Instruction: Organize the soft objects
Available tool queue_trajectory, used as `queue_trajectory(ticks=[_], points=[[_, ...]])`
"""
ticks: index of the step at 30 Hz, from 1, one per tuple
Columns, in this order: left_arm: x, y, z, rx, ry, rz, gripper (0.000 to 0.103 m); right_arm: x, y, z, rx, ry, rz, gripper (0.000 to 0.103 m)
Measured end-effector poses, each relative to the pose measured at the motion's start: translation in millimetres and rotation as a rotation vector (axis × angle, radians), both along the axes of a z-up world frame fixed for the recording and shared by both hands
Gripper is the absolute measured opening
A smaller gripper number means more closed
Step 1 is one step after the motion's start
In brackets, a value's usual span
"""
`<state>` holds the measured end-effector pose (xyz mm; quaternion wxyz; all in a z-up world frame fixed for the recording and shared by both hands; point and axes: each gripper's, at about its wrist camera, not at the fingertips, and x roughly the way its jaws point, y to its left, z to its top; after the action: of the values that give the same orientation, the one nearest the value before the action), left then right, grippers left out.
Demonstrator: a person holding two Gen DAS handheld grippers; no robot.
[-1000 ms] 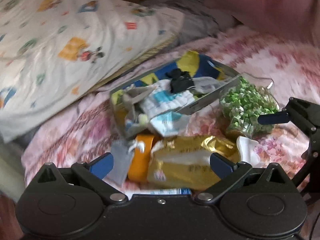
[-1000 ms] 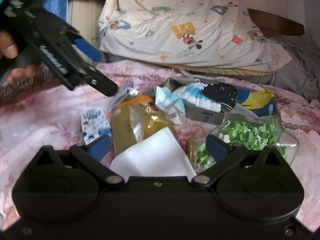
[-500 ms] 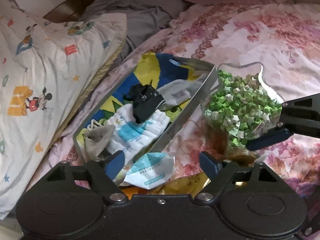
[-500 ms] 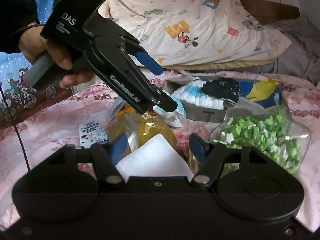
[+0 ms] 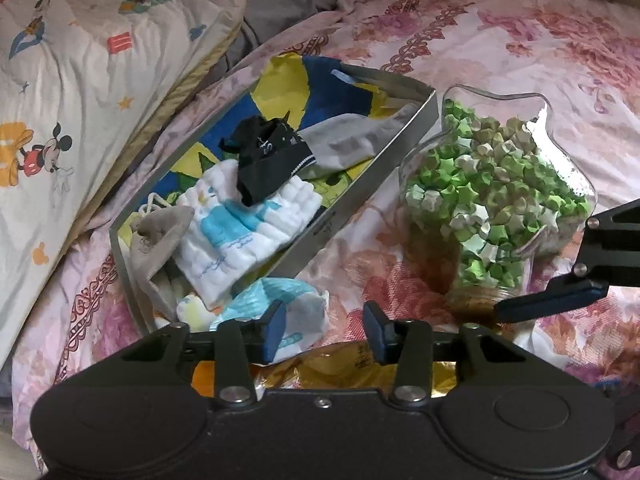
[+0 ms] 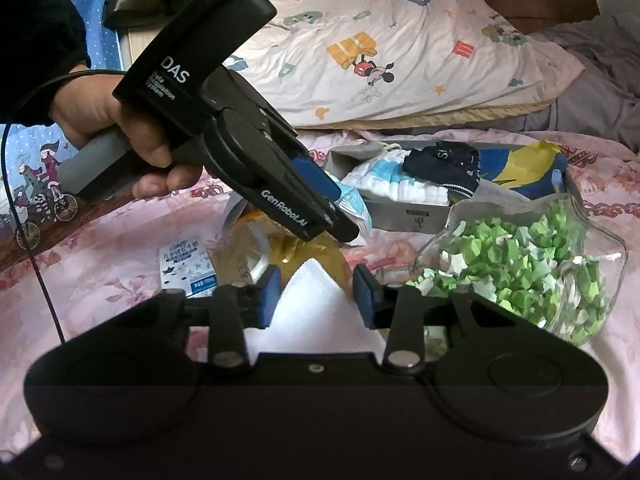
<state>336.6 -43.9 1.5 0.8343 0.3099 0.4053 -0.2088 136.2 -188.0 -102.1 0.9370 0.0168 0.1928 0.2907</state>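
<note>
On a pink floral bedspread (image 5: pixel 500 52), grey tray (image 5: pixel 362 196) holding white-blue cloth (image 5: pixel 244 224) and black sock (image 5: pixel 268 156), left gripper (image 5: pixel 324 330) partly open around a blue-white packet (image 5: pixel 292 308), right gripper (image 6: pixel 316 294) partly open, empty, over white tissue (image 6: pixel 312 300), 1 glass jar (image 5: pixel 500 184) beside tray

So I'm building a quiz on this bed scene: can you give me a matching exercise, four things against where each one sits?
Things:
1. black folded sock
2. glass jar of green paper stars
3. white folded tissue
4. small blue-and-white carton

Places:
A. between the right hand-held gripper's fingers
B. on the white-and-blue towel in the grey tray
C. flat on the pink floral bedspread, left in the right wrist view
D. beside the tray's long wall

Pairs: 1-B, 2-D, 3-A, 4-C
</note>
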Motion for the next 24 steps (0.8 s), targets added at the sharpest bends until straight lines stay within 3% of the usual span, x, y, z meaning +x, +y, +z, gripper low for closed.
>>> queue_trajectory(ticks=[8, 12, 24], points=[[5.8, -2.5, -0.2, -0.014, -0.003, 0.053, 0.030, -10.2, 3.8, 4.3, 0.000, 0.000, 0.002, 0.026], [7.7, -2.8, -0.3, -0.017, -0.015, 0.081, 0.020, -11.2, 6.0, 4.8, -0.002, -0.001, -0.001, 0.024], [1.5, -6.9, -0.3, -0.017, -0.042, 0.110, 0.008, -13.0, 6.9, 6.0, -0.021, -0.008, -0.008, 0.006]])
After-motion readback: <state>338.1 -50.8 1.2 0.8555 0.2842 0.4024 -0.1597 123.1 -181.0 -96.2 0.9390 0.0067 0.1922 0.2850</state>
